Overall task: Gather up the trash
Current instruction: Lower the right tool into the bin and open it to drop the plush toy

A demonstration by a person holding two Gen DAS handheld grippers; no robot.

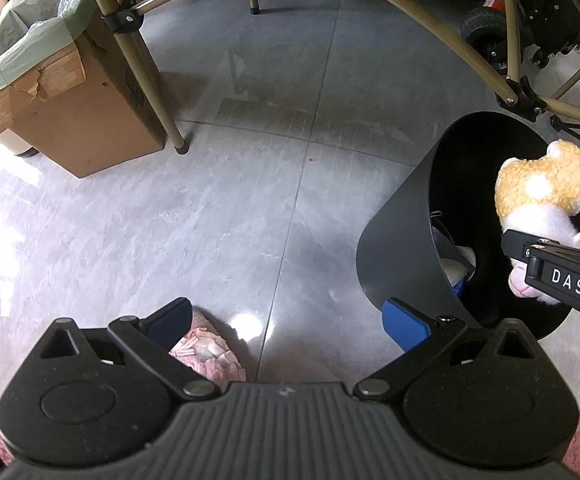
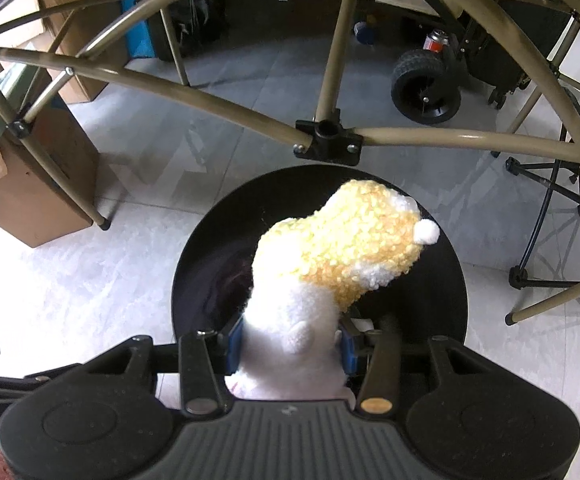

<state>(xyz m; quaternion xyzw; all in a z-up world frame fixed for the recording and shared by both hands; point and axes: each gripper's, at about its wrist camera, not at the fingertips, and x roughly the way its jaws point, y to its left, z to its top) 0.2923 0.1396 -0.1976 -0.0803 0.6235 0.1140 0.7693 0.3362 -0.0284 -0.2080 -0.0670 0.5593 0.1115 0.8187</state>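
A yellow and white plush toy (image 2: 342, 264) hangs over the mouth of a round black bin (image 2: 193, 280), with my right gripper (image 2: 292, 346) shut on its white body between the blue pads. In the left wrist view the same plush toy (image 1: 546, 196) shows at the right edge above the black bin (image 1: 402, 232), held by the right gripper (image 1: 530, 256). Some white and blue items lie inside the bin. My left gripper (image 1: 285, 320) stands open above the grey floor, left of the bin, with nothing between its fingers.
A cardboard box (image 1: 69, 96) lined with a green bag stands at the left. Tan metal table legs (image 1: 145, 56) and braces (image 2: 326, 136) cross above the floor. A wheeled black cart (image 2: 426, 88) sits behind. A pink slipper (image 1: 205, 352) shows beneath the left gripper.
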